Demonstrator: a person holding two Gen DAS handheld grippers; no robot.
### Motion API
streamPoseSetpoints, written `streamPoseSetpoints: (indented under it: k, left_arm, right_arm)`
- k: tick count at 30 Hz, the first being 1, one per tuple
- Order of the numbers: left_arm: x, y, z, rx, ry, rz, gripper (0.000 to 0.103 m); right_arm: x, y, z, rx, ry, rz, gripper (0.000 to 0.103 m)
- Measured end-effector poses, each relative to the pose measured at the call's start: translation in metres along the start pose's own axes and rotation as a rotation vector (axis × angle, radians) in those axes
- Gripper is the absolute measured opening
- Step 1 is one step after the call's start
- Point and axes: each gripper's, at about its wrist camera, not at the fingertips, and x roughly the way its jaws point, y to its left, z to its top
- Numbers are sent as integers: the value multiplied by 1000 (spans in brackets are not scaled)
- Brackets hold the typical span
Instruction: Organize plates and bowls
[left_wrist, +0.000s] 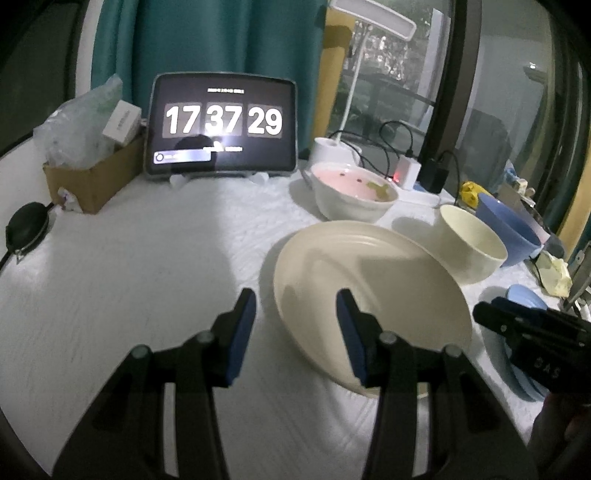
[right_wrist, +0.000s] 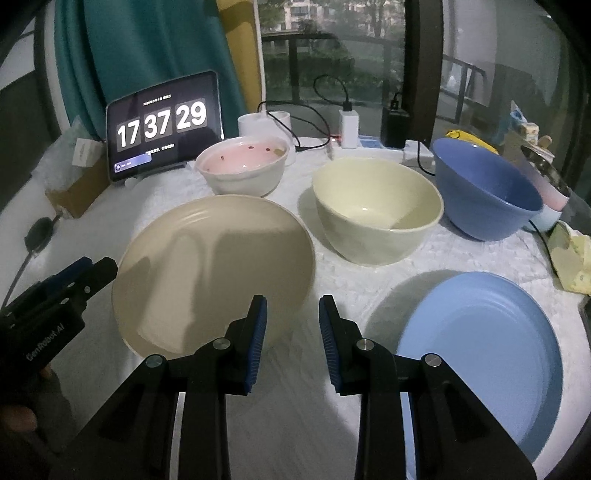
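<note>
A cream plate lies on the white cloth, also in the left wrist view. Behind it stand a white bowl with a pink inside, a cream bowl and a blue bowl. A blue plate lies at the right front. My left gripper is open, its right finger over the cream plate's near rim, its left finger over the cloth. My right gripper is open and empty above the cloth between the two plates.
A tablet showing a clock stands at the back. A cardboard box with bags is at the back left. A lamp base, chargers and cables sit behind the bowls. Yellow cloths lie at the right edge.
</note>
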Motion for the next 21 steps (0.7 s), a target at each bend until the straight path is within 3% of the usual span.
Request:
streamPoseSetpoints:
  k: [21]
  left_arm:
    - [38, -3, 1, 26, 167, 6, 46]
  right_arm:
    - [43, 6, -5, 1, 107, -4, 31]
